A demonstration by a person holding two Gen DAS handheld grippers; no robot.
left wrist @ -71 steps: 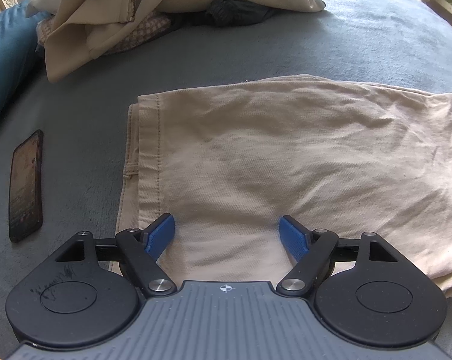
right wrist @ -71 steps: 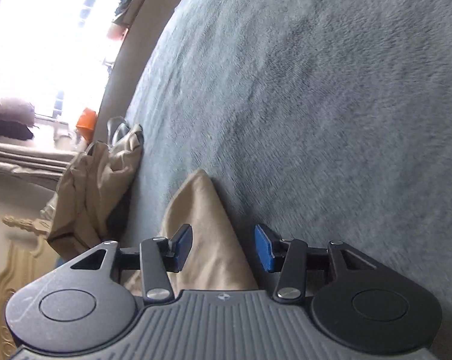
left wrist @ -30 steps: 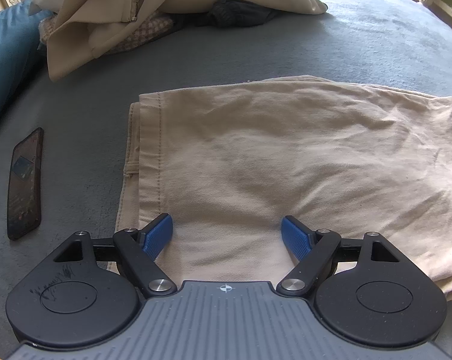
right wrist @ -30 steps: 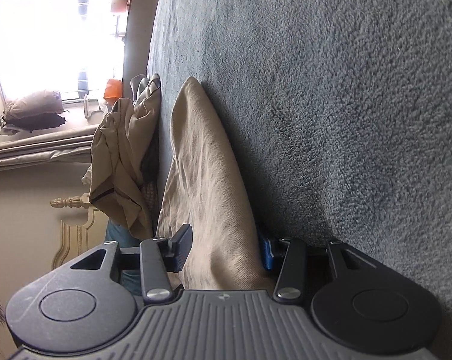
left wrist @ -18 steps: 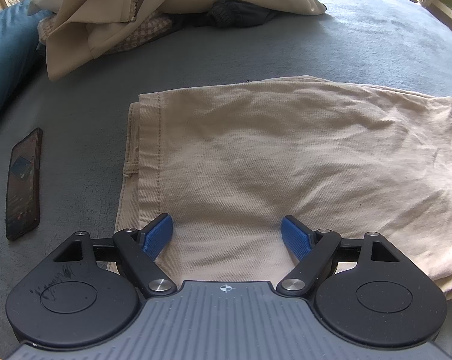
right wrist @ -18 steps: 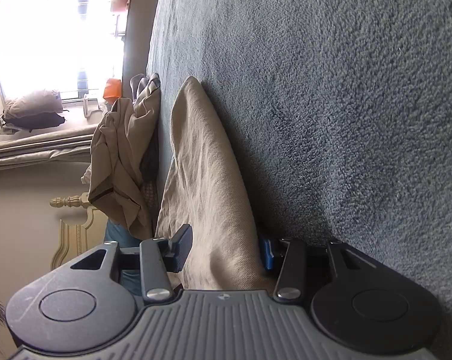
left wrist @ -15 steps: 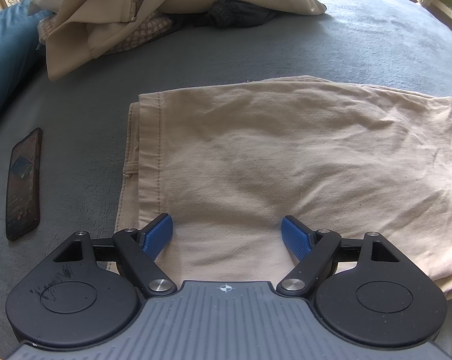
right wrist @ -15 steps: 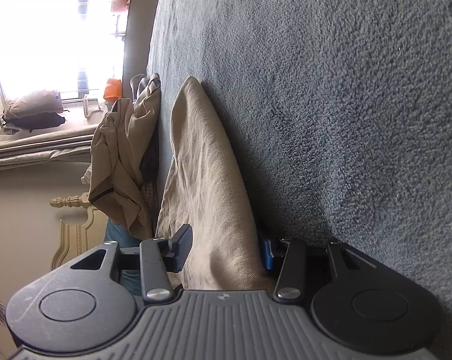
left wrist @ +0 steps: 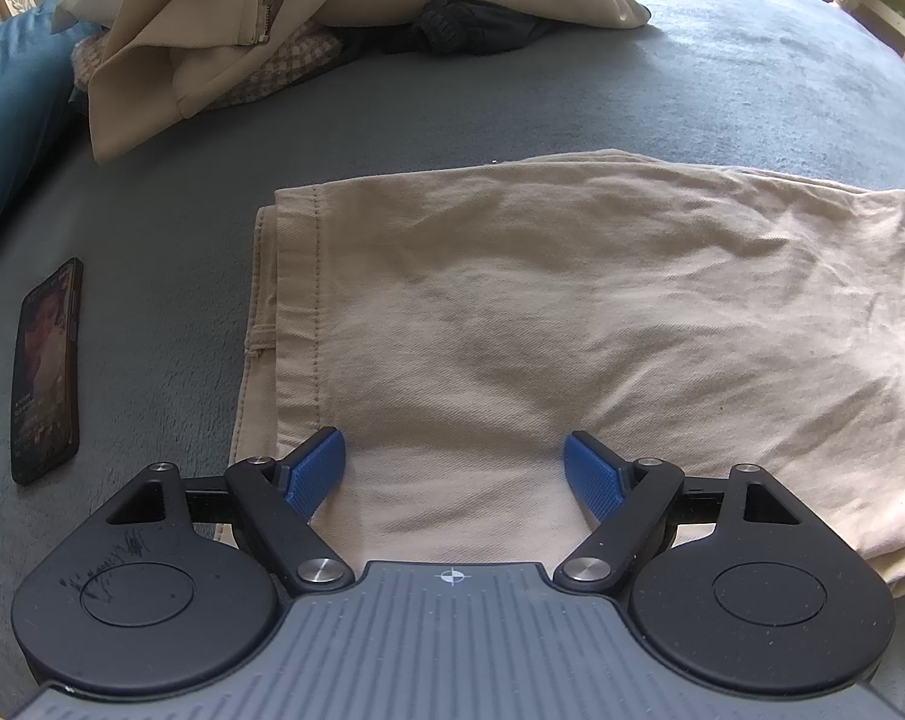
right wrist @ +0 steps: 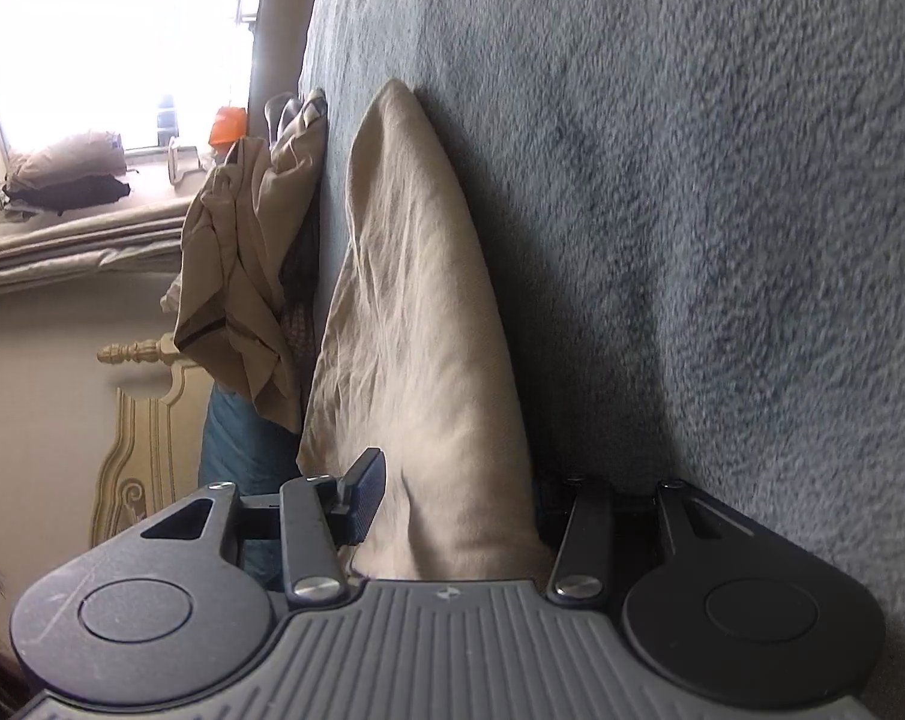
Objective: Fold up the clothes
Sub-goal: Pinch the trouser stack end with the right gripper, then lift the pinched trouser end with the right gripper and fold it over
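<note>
Folded beige trousers (left wrist: 542,330) lie flat on the grey-blue bed cover (left wrist: 722,90), hem/stitched edge twd the left of the left wrist view. Left gripper (left wrist: 455,471) hovers just over the near edge of the trousers, jaws spread wide, nothing betw. them but cloth below; blue pads (left wrist: 314,468) not pinching anything.

Right gripper (right wrist: 452,498) is turned sideways, low at the bed: the trousers' end (right wrist: 428,330) sits betw. its fingers, one finger above the cloth, the other tucked under it & mostly hidden. Gap looks medium w/ fabric filling it; can't tell if it's actually clamped.

Phone (left wrist: 44,372) lies face up on the bed, well left of the trousers. Pile of unfolded clothes (left wrist: 308,18) at the far side, apart from the trousers, incl. a beige garment & sth dark (left wrist: 470,24). Teal pillow (left wrist: 8,108) at far left.
</note>
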